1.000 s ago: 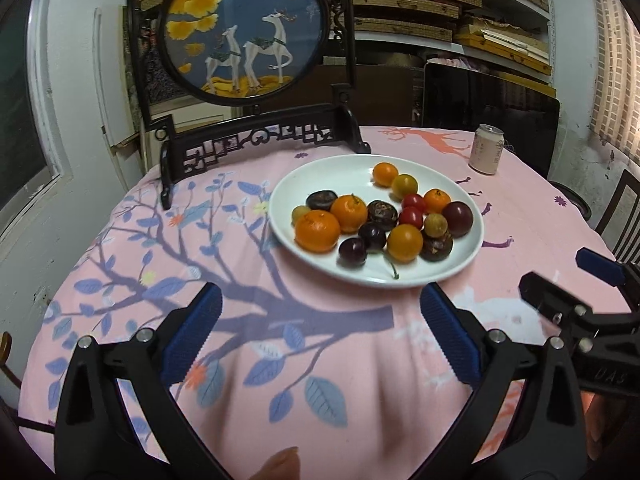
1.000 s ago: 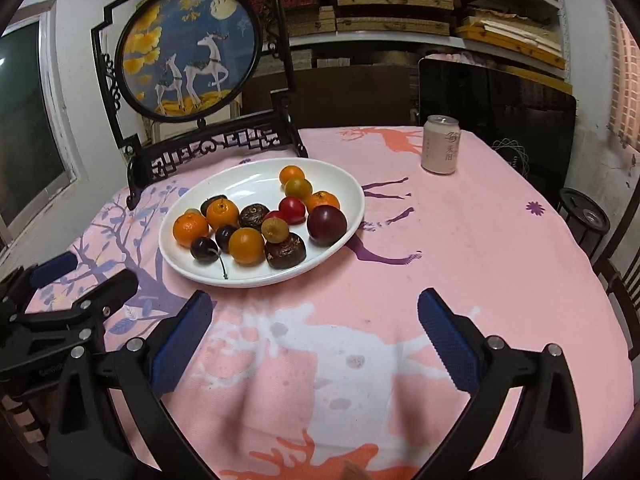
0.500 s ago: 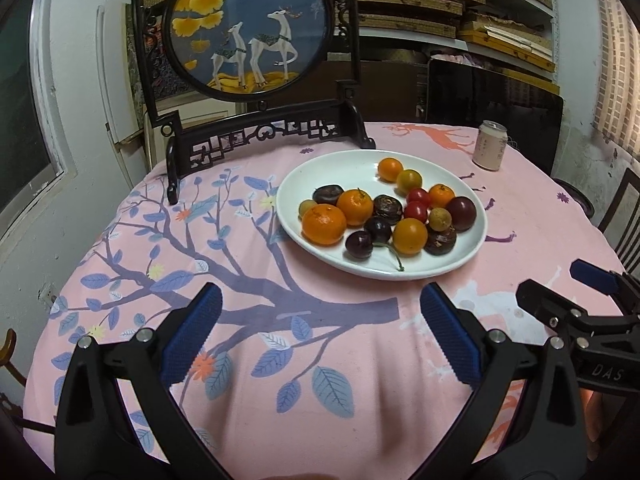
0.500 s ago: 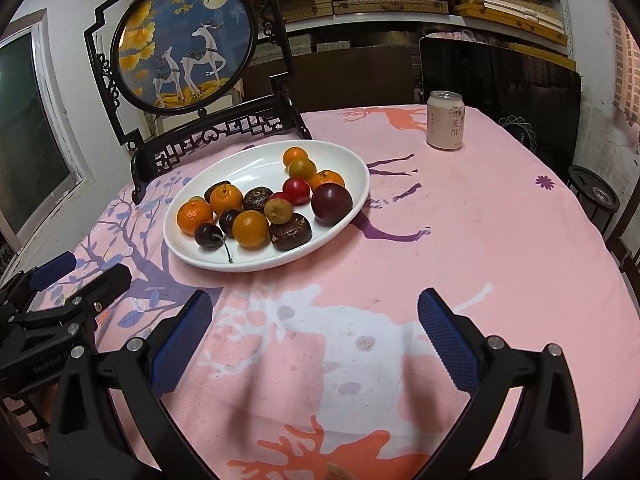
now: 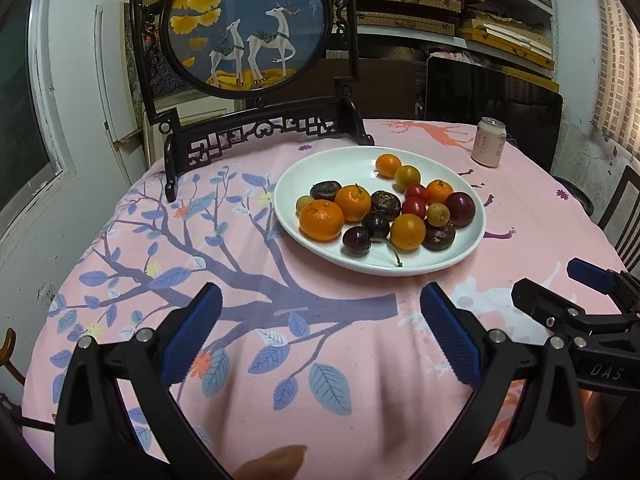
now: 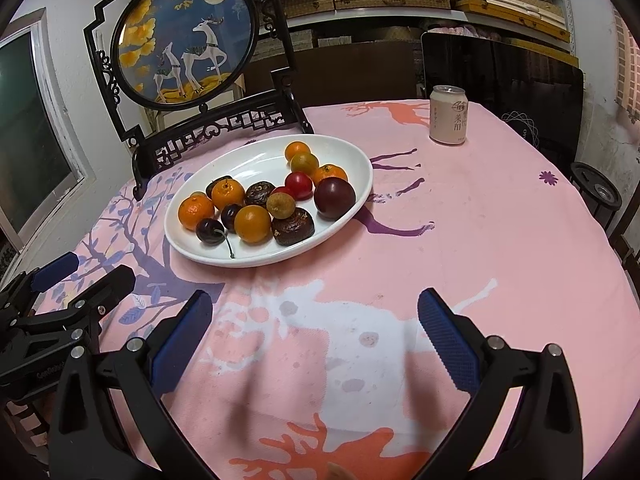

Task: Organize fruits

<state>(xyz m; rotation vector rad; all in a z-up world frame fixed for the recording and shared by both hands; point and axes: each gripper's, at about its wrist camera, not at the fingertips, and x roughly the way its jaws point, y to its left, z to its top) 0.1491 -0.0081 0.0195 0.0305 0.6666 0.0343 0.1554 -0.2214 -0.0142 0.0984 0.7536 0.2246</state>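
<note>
A white oval plate (image 5: pixel 340 164) sits on the pink tablecloth and holds several mixed fruits: an orange mandarin (image 5: pixel 321 219), dark cherries (image 5: pixel 357 240), red tomatoes (image 5: pixel 413 207) and a dark plum (image 5: pixel 460 209). The plate also shows in the right wrist view (image 6: pixel 256 164). My left gripper (image 5: pixel 320 320) is open and empty, low over the cloth in front of the plate. My right gripper (image 6: pixel 316 320) is open and empty, in front of and right of the plate. Each gripper shows at the edge of the other's view.
A black carved stand with a round deer picture (image 5: pixel 248 24) stands behind the plate. A pale drink can (image 6: pixel 448 115) stands at the far right of the table. A dark screen (image 6: pixel 500 76) and shelves lie beyond. A chair (image 5: pixel 624 212) is at the right edge.
Both grippers have moved forward a little toward the plate, which now looks nearer and larger. Both stay open and empty.
</note>
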